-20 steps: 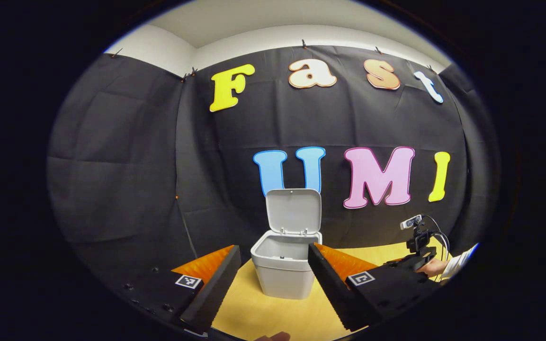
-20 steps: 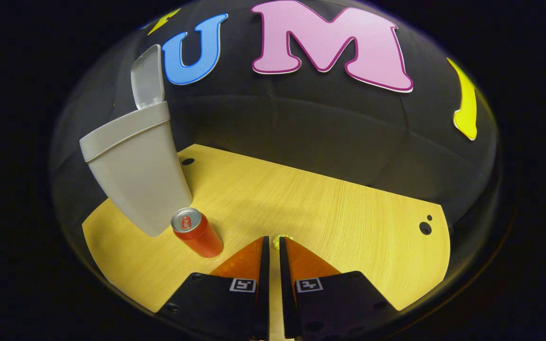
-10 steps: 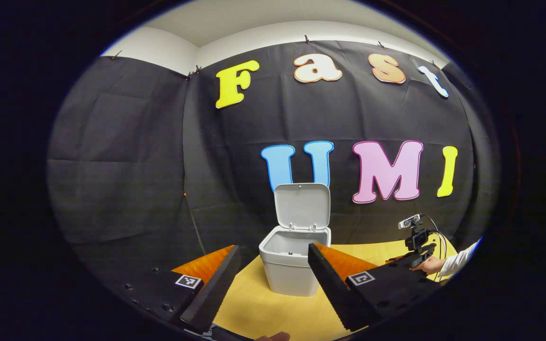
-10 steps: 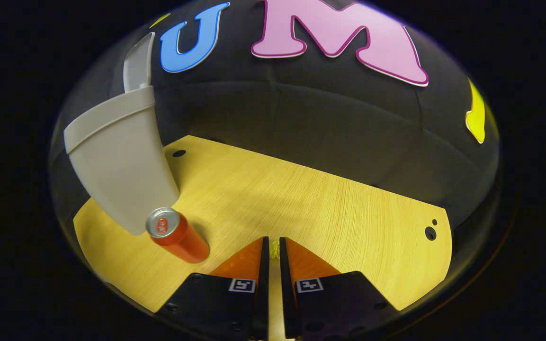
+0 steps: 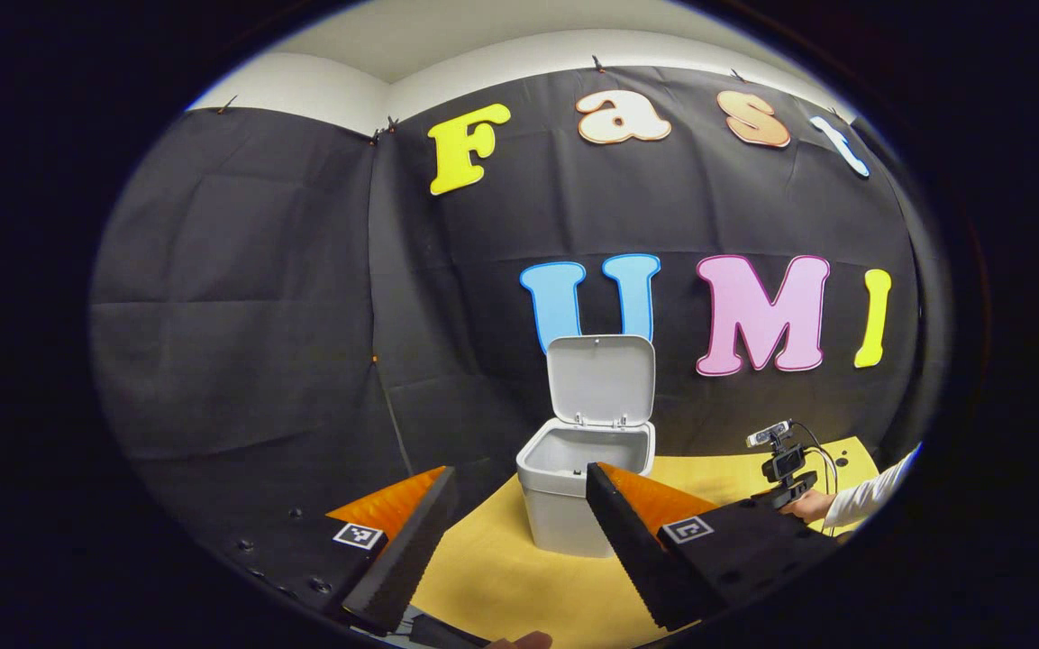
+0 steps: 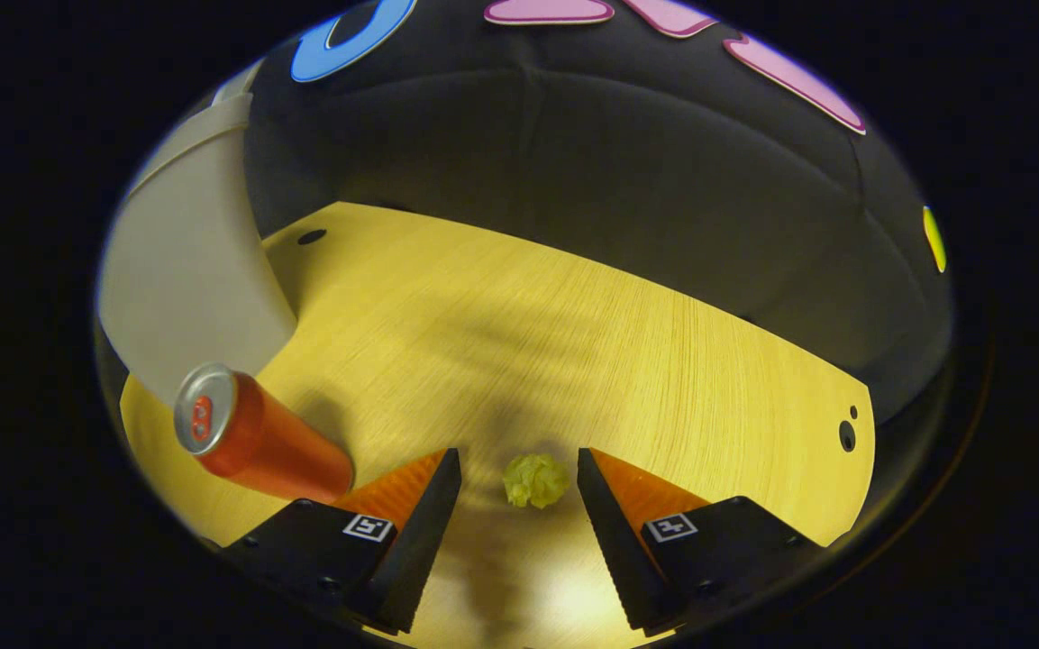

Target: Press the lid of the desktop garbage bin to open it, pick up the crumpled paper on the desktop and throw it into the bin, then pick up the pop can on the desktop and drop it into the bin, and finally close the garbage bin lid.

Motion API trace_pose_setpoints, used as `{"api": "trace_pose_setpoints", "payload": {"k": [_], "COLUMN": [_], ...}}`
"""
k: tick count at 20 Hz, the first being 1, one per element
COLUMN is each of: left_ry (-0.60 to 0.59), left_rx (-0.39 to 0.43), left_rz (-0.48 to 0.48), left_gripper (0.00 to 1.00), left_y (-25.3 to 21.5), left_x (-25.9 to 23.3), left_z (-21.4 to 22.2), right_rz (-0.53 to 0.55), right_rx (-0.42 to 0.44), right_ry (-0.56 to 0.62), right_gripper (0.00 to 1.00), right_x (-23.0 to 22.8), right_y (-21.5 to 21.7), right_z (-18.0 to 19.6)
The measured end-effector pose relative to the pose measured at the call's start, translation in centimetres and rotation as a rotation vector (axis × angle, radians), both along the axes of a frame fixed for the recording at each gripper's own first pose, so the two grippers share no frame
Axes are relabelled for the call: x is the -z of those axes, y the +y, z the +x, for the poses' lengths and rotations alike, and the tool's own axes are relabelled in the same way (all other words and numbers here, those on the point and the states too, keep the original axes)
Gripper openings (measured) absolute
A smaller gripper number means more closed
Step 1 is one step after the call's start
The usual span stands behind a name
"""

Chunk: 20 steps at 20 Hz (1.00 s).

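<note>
Garbage bin [image 5: 584, 491] stands on the surface [image 6: 573, 324], lid [image 5: 601, 379] upright; the visible interior holds nothing. Right gripper [image 6: 519, 487] is spread, crumpled paper [image 6: 535, 479] lying between its fingers, untouched. Pop can [image 6: 258, 437] stands beside the bin. Left gripper [image 5: 519, 514] is spread, holding nothing.

Surface [image 6: 573, 342]: I see yellow wood grain with small dark holes.
Bin [image 6: 186, 279]: stands far left, lid up.
Pop can [image 6: 258, 442]: upright beside it.
Crumpled paper [image 6: 535, 479]: lies apart.
</note>
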<state>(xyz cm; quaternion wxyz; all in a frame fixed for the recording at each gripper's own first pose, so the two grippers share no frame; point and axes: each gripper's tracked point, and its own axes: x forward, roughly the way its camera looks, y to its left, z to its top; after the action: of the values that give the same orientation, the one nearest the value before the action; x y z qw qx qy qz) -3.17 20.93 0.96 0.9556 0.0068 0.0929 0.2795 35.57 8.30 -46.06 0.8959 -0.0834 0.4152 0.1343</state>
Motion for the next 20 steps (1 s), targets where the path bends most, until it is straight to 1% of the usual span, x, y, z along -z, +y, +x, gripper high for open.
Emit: {"api": "trace_pose_setpoints", "payload": {"k": [2,3,5,6,8,9,12,15,17,20], "left_ry": [0.011,0.014,0.013,0.012,0.005,-0.002,-0.013,-0.022,-0.042,-0.059], "left_rx": [-0.005,-0.004,0.001,0.005,0.014,0.022,0.054,0.089,0.111,0.126], "left_rz": [0.015,0.021,0.018,0.008,-0.013,-0.018,-0.022,-0.062,-0.085,-0.068], "left_gripper": [0.96,0.96,0.96,0.96,0.96,0.96,0.96,0.96,0.96,0.96], "left_y": [0.3,0.4,0.6,0.6,0.8,0.7,0.8,0.4,0.0,0.6], "left_x": [0.2,0.1,0.3,0.4,0.7,0.7,1.0,1.7,1.3,0.9], "left_z": [0.0,-0.1,0.1,0.4,0.9,1.2,2.3,3.4,4.0,3.9], "right_rz": [-0.049,-0.065,-0.053,-0.041,0.002,0.030,0.113,0.240,0.300,0.388], "right_rx": [0.003,-0.001,0.004,0.008,0.009,0.003,-0.046,-0.099,-0.157,-0.246], "right_ry": [0.009,0.000,-0.007,-0.019,-0.053,-0.092,-0.213,-0.333,-0.413,-0.493], "right_gripper": [0.85,0.67,0.30,0.23,0.23,0.23,0.22,0.22,0.22,0.22], "right_x": [0.9,0.8,0.2,-0.5,-3.1,-4.9,-12.6,-21.8,-27.4,-33.7], "right_y": [-1.0,-1.7,-1.7,-1.6,-1.2,-0.7,1.8,6.6,10.5,15.9], "right_z": [0.3,0.2,-0.1,0.0,0.3,0.5,0.9,0.7,0.3,-1.1]}}
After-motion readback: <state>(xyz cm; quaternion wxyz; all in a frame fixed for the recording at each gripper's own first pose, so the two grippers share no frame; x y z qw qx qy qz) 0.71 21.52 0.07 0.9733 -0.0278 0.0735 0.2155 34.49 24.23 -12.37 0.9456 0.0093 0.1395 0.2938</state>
